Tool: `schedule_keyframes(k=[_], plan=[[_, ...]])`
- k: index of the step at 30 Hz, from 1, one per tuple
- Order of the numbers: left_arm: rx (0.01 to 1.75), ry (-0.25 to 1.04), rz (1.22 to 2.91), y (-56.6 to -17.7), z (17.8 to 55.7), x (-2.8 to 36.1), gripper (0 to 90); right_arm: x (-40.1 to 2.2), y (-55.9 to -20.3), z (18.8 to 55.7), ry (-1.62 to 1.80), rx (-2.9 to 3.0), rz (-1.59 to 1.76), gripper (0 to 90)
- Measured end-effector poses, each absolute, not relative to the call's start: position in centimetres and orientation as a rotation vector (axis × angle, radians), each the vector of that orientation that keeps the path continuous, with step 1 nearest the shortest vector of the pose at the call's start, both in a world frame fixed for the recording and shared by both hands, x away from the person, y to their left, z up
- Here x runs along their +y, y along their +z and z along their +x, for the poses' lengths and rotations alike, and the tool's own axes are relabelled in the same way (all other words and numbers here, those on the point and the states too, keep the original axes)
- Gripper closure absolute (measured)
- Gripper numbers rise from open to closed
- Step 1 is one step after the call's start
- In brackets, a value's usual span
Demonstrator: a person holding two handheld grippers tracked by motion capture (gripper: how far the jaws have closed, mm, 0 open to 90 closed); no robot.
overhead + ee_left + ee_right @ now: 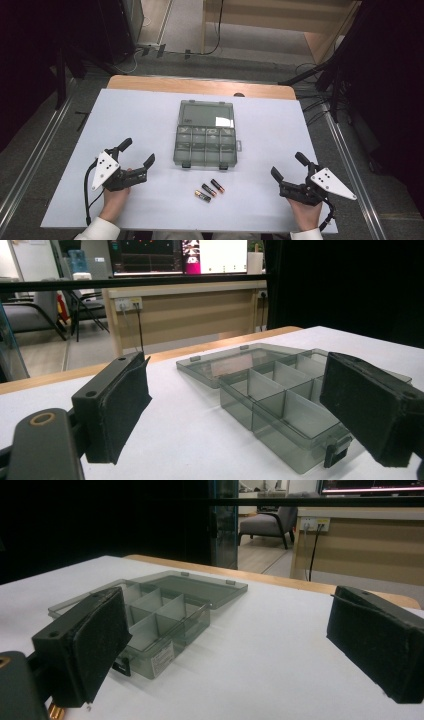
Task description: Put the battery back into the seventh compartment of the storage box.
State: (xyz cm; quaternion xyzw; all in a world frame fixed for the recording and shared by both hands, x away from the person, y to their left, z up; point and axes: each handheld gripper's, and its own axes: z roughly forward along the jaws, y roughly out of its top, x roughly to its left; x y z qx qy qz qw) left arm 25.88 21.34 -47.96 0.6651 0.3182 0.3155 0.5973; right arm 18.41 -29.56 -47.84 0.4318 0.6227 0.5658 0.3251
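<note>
A clear grey compartment box (205, 145) lies in the middle of the white table (130, 115) with its lid (206, 114) folded flat toward the far side. Its compartments look empty. Three batteries (209, 190) lie side by side just in front of it. My left gripper (137, 151) rests at the front left, jaws wide apart with nothing between them; the box (280, 400) sits ahead of it to the right. My right gripper (289, 165) rests at the front right, also open and empty, with the box (160, 620) ahead on its left.
The table's wooden far edge (200, 86) borders a gap to a desk with cables (215, 45). Metal rails (35, 150) run along both sides of the table. Bare white surface surrounds the box on every side.
</note>
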Motion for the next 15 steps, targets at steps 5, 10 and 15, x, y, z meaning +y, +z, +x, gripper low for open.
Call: schedule_keyframes(k=[5,10,15], plan=[[0.734,0.731,1.543,-47.96,25.86,21.3,12.0,-29.06,-47.92,18.49,1.468,1.668,1.111,3.5],[0.737,0.732,1.544,-47.94,25.86,21.34,12.1,-28.87,-47.91,18.54,1.476,1.684,1.103,3.5],[0.732,0.733,1.544,-47.92,25.84,21.3,12.1,-28.71,-47.85,18.64,1.481,1.696,1.094,3.5]])
